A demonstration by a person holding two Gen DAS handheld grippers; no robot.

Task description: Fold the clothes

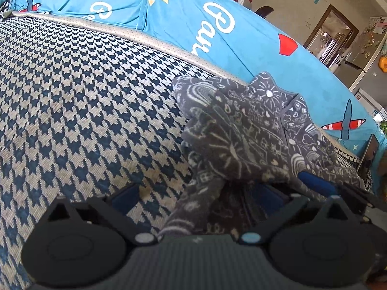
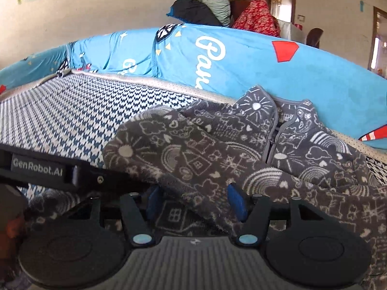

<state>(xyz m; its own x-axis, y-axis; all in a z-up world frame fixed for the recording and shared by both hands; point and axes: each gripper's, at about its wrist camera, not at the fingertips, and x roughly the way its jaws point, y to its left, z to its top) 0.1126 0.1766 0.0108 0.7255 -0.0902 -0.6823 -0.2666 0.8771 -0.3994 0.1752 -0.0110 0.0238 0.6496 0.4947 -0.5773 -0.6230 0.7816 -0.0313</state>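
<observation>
A grey fleece garment (image 1: 241, 130) with white doodle print lies bunched on a houndstooth-patterned cushion (image 1: 84, 96), at centre right of the left wrist view. Its zipped collar (image 2: 278, 130) points toward the upper right of the right wrist view, close to the pale piped edge (image 1: 150, 41) of the cushion, beyond which rises a blue printed cover (image 1: 193, 24).

The left gripper (image 1: 196, 193) stands wide apart, its left blue finger (image 1: 125, 197) over bare houndstooth at lower left of the frame. The right finger (image 1: 314, 181) is partly under a fold of fleece at lower right. Cloth hangs down between the two, but the fingers do not look pressed on it, though the fold hides the contact on the right side.

The right gripper (image 2: 196, 200) is about half spread, with a thick roll of the garment lying between its blue fingers (image 2: 237, 200); the roll fills most of the gap, and I cannot tell whether it is squeezed or merely resting there. A black bar marked GenRobot.AI (image 2: 38, 168) crosses the left middle of that view.

The whole left half of the cushion is uncovered, with free room out to the piped edge at upper left
</observation>
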